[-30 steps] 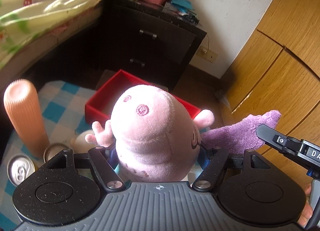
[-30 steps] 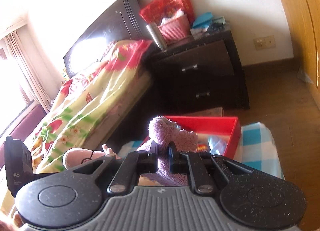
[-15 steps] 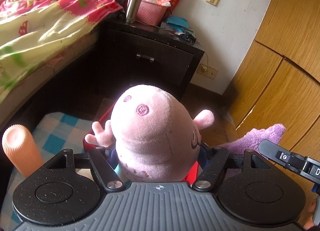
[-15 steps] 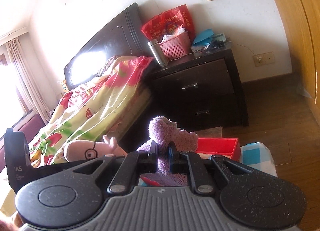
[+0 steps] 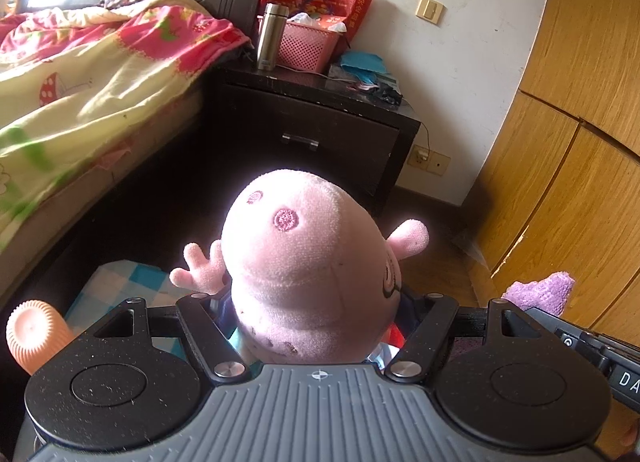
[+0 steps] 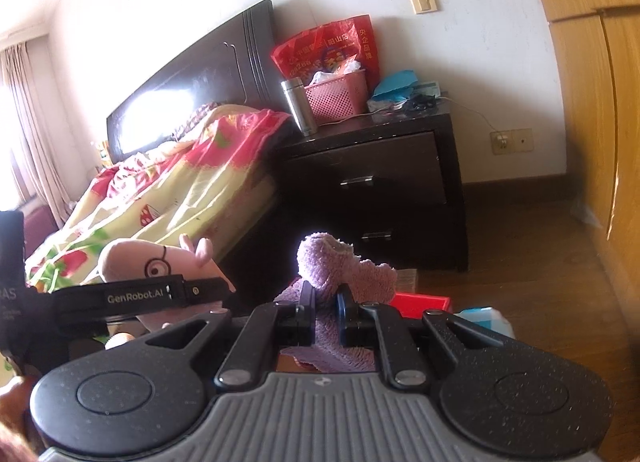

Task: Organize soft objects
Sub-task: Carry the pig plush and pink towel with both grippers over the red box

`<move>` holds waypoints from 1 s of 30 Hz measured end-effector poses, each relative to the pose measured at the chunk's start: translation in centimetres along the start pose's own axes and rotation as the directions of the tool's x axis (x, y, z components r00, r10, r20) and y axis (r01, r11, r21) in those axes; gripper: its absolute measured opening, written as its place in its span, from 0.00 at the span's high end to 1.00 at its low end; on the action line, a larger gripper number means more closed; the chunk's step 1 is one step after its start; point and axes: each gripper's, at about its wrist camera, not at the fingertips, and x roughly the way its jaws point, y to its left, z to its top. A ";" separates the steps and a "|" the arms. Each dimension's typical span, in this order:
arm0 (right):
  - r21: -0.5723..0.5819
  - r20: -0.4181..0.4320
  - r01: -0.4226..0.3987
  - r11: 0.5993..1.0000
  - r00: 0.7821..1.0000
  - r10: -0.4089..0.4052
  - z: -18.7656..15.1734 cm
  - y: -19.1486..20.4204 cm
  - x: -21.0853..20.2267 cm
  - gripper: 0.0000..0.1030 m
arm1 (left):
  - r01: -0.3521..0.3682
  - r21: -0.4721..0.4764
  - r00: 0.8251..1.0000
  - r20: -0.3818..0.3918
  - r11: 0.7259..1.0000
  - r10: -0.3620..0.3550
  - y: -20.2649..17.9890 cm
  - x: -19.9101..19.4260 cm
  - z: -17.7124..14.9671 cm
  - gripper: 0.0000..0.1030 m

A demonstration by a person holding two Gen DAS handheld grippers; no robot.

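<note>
1. Left gripper [image 5: 316, 302]: jaws wide, clamped on the pink pig plush [image 5: 308, 262], held above the checked cloth [image 5: 120, 282].
2. Right gripper [image 6: 325, 308]: jaws narrow, pinching the purple plush [image 6: 340, 270], held up just right of the pig.
3. Red box [image 6: 420, 302]: below, behind the purple plush.
4. Background: bed [image 6: 168, 190], dark nightstand [image 6: 372, 182], wooden wardrobe [image 5: 568, 142].
5. Orange ribbed cylinder [image 5: 32, 334]: on the cloth, lower left.

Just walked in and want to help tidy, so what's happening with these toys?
A person is holding a gripper tool in each hand, both raised in a bedroom. The left tool is clamped around a pink pig plush. The right tool is shut on a purple plush. A red box sits low behind the purple one, near a blue checked cloth. Neither toy has been put down yet.
</note>
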 end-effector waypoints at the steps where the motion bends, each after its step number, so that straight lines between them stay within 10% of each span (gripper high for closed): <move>1: -0.001 0.000 0.001 1.000 1.000 -0.001 0.1 0.0 0.2 1.00 | 0.001 0.000 1.000 0.003 1.000 -0.001 0.0 0.1 0.1 0.31; 22: -0.050 -0.026 0.094 0.994 0.995 -0.095 0.4 -2.4 8.8 1.00 | -0.002 -0.013 0.999 -0.040 1.000 0.001 0.0 9.4 0.4 0.31; 30: 0.002 -0.154 0.069 0.998 0.986 -0.068 -1.7 -4.5 14.0 1.00 | -0.047 0.047 0.994 -0.095 0.998 0.052 -0.3 13.5 -0.6 0.31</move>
